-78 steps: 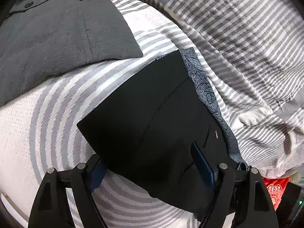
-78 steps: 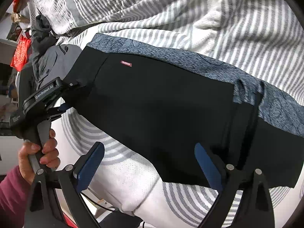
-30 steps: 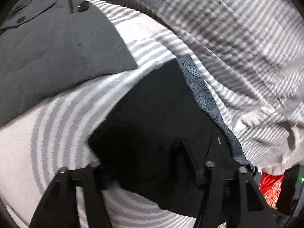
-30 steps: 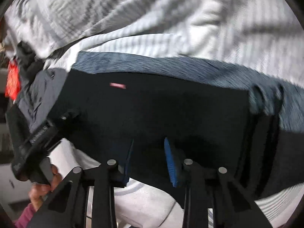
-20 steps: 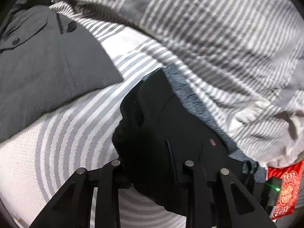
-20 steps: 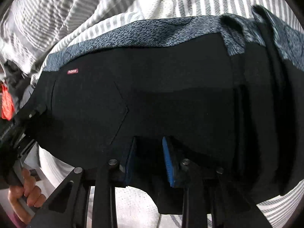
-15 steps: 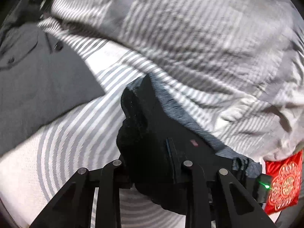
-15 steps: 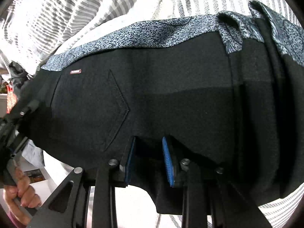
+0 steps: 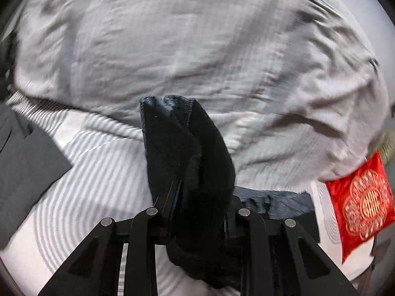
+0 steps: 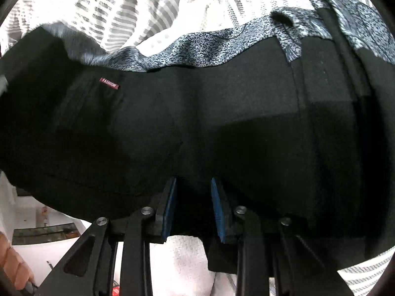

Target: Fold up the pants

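Lifted off the striped bedding — pants bunched in both tongs.

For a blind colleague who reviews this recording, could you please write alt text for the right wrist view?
The right gripper is shut on the lower edge of the black fabric pants, whose cloth sits between its blue-padded fingers. A blue-grey patterned waistband lining runs along the top edge, a small red label shows at left, and grey-and-white striped bedding lies behind.

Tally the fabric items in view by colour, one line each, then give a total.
Black: 1, the pants, clamped by the left gripper and right gripper
Dark grey: 1, the jacket
Red: 1, the pouch
Grey-and-white striped: 1, the bedding
Total: 4
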{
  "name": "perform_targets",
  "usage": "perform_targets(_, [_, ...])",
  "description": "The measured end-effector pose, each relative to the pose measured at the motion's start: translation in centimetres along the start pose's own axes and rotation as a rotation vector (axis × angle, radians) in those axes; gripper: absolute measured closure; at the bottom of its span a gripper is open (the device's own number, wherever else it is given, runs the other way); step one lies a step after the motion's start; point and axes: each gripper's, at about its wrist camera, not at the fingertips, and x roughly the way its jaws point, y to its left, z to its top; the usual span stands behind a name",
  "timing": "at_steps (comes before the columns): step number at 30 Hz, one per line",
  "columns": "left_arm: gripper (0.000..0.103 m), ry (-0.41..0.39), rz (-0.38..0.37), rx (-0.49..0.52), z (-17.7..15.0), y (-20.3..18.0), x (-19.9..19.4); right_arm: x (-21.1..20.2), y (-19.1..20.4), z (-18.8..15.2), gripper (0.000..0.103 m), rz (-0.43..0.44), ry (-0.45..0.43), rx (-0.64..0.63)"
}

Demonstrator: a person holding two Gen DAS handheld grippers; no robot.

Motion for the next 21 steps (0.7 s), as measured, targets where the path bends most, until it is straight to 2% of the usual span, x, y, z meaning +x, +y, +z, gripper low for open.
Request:
perform_targets(10, [0.076,0.110,-0.112,0.224,-1.2,-10.8,3.1,-3.7,-4.1,-1.4,0.073,0.115,-0.030,0.082])
perform_targets(21, [0.077,0.237,-0.154,0.376,-4.4,-19.6,6.0,-8.7,-10.6,-4.6,0.073,0.221,-0.055,0.196])
